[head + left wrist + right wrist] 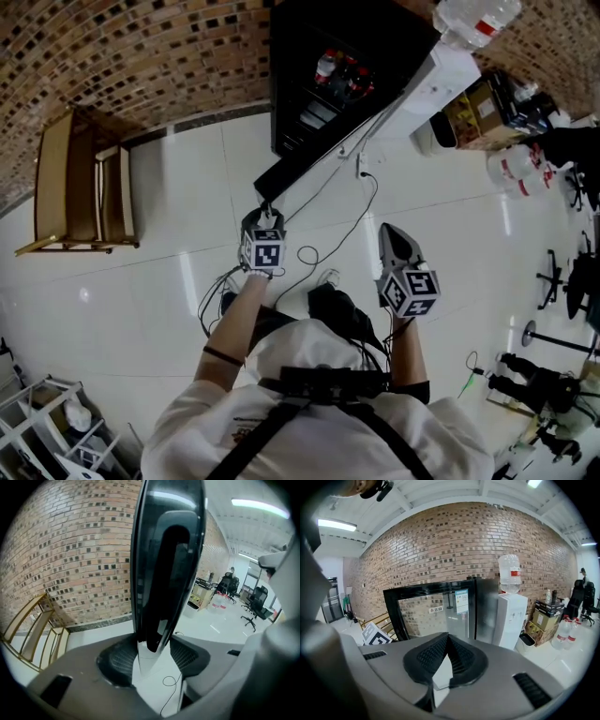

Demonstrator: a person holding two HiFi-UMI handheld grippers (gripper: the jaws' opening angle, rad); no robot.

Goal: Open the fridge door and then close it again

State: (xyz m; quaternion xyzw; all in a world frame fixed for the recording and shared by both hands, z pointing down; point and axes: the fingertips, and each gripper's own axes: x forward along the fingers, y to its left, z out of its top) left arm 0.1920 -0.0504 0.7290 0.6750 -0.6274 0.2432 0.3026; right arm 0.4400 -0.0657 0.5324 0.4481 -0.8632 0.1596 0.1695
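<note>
The black fridge (328, 66) stands against the brick wall with its glass door (347, 127) swung out toward me; drinks show inside. My left gripper (265, 211) is at the door's free edge. In the left gripper view that dark door edge (164, 573) stands upright between the two pads, which close against it on both sides. My right gripper (394, 239) hangs to the right, apart from the door, with nothing in it. In the right gripper view its fingertips (440, 665) meet, and the glass door (436, 611) lies ahead.
A white water dispenser (450, 66) stands right of the fridge, with boxes and water bottles (511, 164) beyond. A wooden rack (75, 178) sits at the left wall. Cables (347, 216) trail over the white floor near my feet. Office chairs stand far right.
</note>
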